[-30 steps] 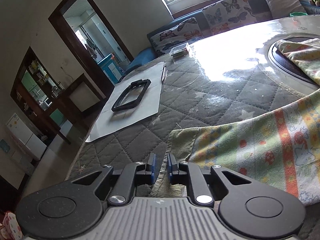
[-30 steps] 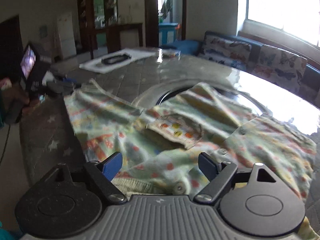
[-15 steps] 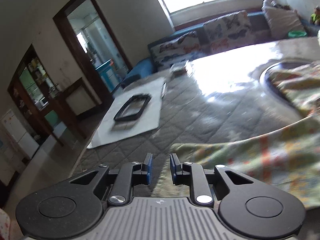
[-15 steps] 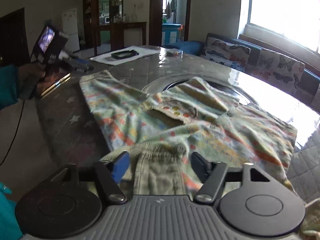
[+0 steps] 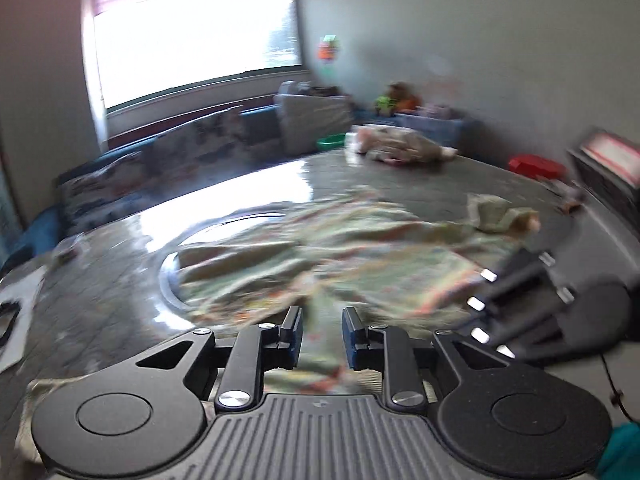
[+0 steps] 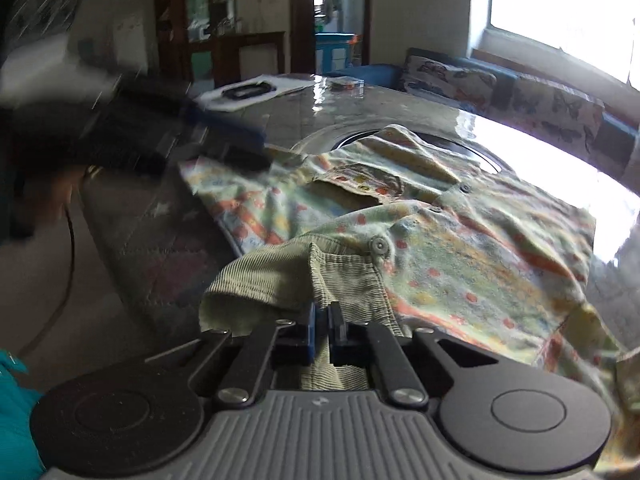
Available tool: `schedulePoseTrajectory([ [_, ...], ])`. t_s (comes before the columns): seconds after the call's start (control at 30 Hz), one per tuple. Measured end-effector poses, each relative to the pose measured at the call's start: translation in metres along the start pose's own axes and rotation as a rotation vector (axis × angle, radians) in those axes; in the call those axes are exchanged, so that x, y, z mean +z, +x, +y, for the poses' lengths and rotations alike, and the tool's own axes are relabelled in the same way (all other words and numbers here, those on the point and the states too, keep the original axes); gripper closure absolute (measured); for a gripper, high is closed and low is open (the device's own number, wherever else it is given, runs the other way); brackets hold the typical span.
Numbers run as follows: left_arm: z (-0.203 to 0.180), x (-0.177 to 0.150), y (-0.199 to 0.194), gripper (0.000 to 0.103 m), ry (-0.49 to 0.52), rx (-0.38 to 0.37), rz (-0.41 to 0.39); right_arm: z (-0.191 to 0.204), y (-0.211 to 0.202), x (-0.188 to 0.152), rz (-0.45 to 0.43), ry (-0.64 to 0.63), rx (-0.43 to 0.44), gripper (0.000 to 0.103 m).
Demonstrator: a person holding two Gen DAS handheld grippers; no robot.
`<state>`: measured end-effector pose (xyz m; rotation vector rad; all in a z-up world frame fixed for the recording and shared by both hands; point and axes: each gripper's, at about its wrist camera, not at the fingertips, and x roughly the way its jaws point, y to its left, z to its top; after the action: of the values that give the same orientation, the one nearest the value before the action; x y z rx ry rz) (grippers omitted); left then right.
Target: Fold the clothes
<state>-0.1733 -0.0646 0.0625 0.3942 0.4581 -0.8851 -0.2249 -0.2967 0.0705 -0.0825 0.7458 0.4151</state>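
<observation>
Two claws are working on one little shirt (image 6: 460, 248) that lies spread on the gray table (image 6: 160, 248). Nearest, in the right wrist view, the right claw (image 6: 323, 330) has just been closing, and now its tips are pinched tight on the green ribbed band (image 6: 320, 280) at the near edge of the shirt. That cloth sits right between the tips and bunches up a bit in front of them. From this claw the shirt runs away toward the far right, with its buttons (image 6: 379, 246) in a line going up the middle, so its long way goes from the near band to the far end over the round dark plate (image 6: 400, 136) set in the table. I think the next move is to lift this near edge and carry it toward the far end, so the right claw is the nearer one for the job. It points forward and down at the cloth. Farther off on the left, the left claw (image 6: 224, 136) shows only as a dark blur above the shirt's far left corner. In its own view the left claw (image 5: 320, 338) has just been opening a little; its tips stand a narrow gap apart, with blurry cloth (image 5: 340, 264) showing between them, and I cannot tell if they pinch it. Far away stand a couch (image 6: 500, 84) and a bright window (image 6: 560, 12).
</observation>
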Motion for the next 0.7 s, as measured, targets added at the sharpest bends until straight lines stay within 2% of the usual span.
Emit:
schedulePoseTrajectory([
  [0.17,-0.039,-0.009,0.013,0.073,0.174,-0.034,0.037,-0.036,-0.016,0.0,-0.052,0.235,0.065,0.098],
  [0.27,-0.047,-0.016,0.018,0.063,0.232,-0.053,0.063,-0.049,-0.019,-0.003,-0.07,0.318,0.098,0.098],
  [0.37,-0.05,-0.021,0.026,0.063,0.274,-0.036,0.1,-0.054,-0.019,-0.005,-0.084,0.35,0.115,0.098],
  [0.5,-0.048,-0.027,0.031,0.073,0.305,-0.027,0.134,-0.054,-0.017,-0.008,-0.092,0.365,0.125,0.098],
  [0.57,-0.048,-0.029,0.031,0.084,0.307,-0.03,0.135,-0.054,-0.016,-0.009,-0.094,0.37,0.129,0.098],
  [0.6,-0.048,-0.028,0.031,0.086,0.298,-0.031,0.13,-0.054,-0.016,-0.01,-0.094,0.372,0.13,0.098],
  [0.63,-0.047,-0.027,0.031,0.094,0.283,-0.033,0.123,-0.055,-0.015,-0.01,-0.095,0.375,0.129,0.098],
  [0.7,-0.038,-0.022,0.029,0.096,0.197,-0.076,0.103,-0.056,-0.015,-0.011,-0.097,0.381,0.128,0.098],
])
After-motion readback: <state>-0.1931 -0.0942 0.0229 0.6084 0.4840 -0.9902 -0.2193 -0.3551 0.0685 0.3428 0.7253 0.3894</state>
